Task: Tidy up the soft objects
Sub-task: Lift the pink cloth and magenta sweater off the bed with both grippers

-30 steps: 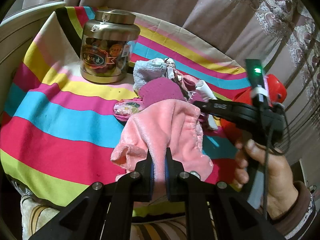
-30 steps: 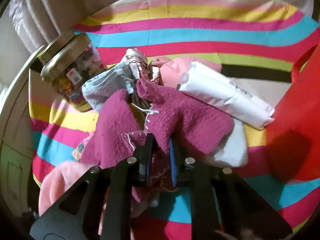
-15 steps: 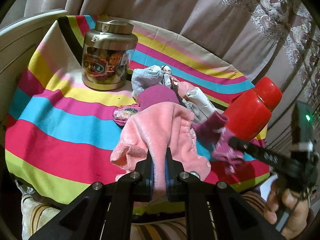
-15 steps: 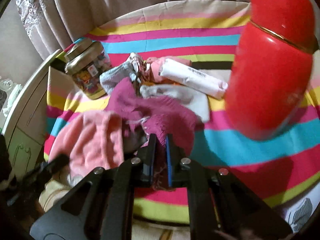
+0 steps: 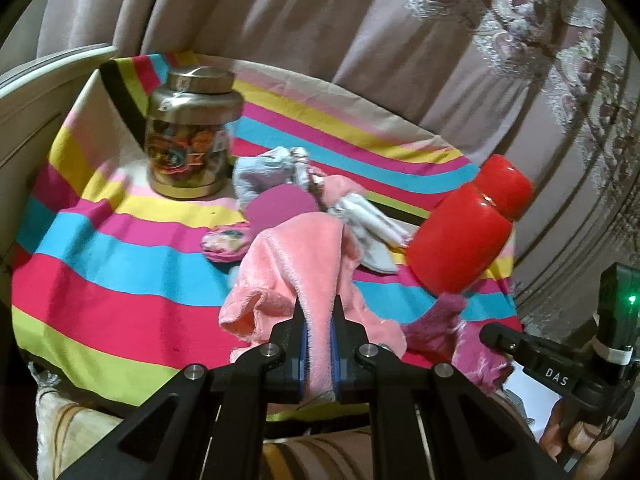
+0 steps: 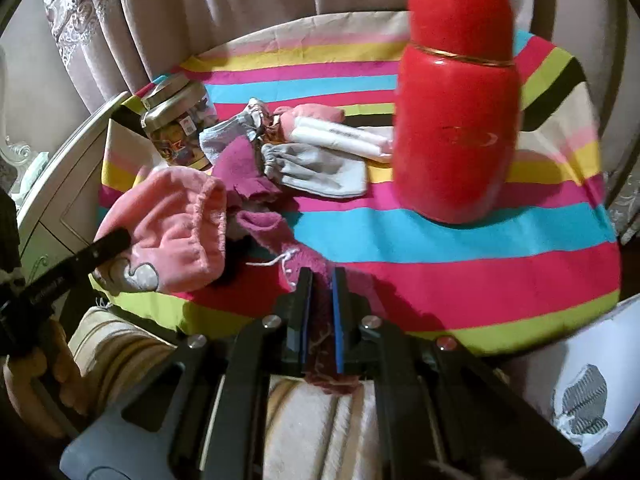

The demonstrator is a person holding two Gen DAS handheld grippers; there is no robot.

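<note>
My left gripper [image 5: 318,312] is shut on a fluffy pink garment [image 5: 304,256], which drapes over the near edge of the striped table. The same pink garment [image 6: 176,224] lies at the left in the right wrist view, under the left gripper's black finger [image 6: 108,246]. My right gripper [image 6: 319,284] is shut on a magenta knitted sock [image 6: 276,236], stretched out from the pile toward me. That magenta sock [image 5: 444,320] hangs at the lower right in the left wrist view. A second magenta piece [image 5: 280,206], grey socks [image 6: 316,170] and a rolled white cloth [image 6: 340,136] lie mid-table.
A tall red flask [image 6: 456,120] stands on the right of the striped tablecloth [image 6: 440,240]. A gold-lidded jar [image 5: 188,136] of sweets stands at the back left. Curtains [image 5: 360,40] hang behind. A striped cushion [image 6: 312,420] lies below the table's near edge.
My right gripper has pulled back toward me and to the right, drawing the magenta sock out of the pile. My left gripper has risen slightly, still gripping the pink garment.
</note>
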